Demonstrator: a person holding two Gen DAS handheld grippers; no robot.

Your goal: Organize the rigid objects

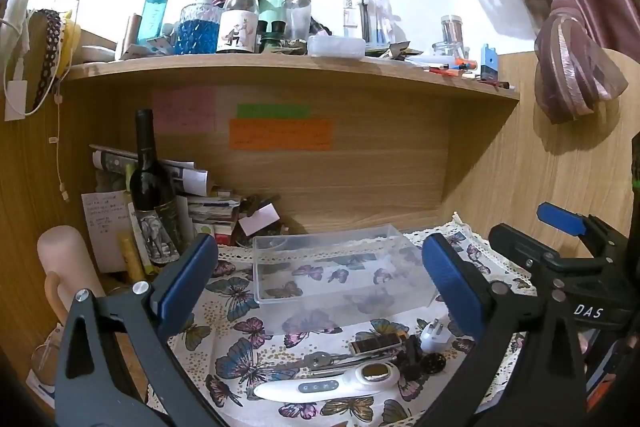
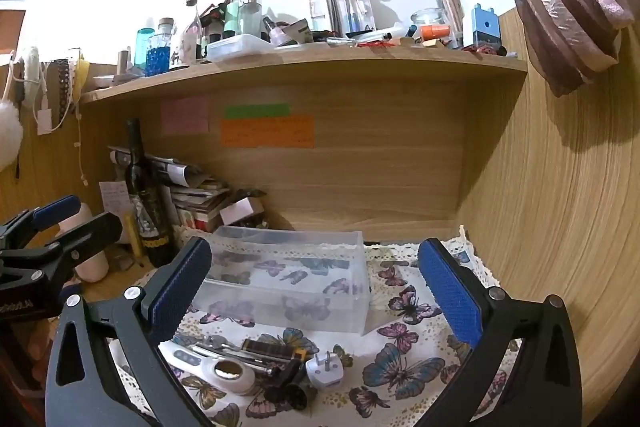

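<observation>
A clear plastic box (image 1: 340, 271) (image 2: 286, 279) stands empty on the butterfly cloth (image 1: 248, 359) (image 2: 404, 359). In front of it lie small items: a white handheld device (image 1: 332, 383) (image 2: 224, 371), a white plug adapter (image 1: 434, 337) (image 2: 325, 371), a dark rectangular bar (image 1: 376, 343) (image 2: 272, 349), metal keys (image 1: 320, 361) and a black clip (image 2: 286, 385). My left gripper (image 1: 320, 287) hovers open above and short of the pile, nothing between its fingers. My right gripper (image 2: 316, 291) is open too, with the box beyond it. Each gripper shows at the edge of the other's view.
A dark wine bottle (image 1: 150, 187) (image 2: 144, 203), stacked papers and books (image 1: 200, 203) and a pale cylinder (image 1: 66, 267) crowd the left corner. A wooden shelf (image 1: 280, 71) overhead carries several bottles and jars. A wood panel (image 2: 560, 227) closes the right side; a curtain (image 1: 568, 67) hangs there.
</observation>
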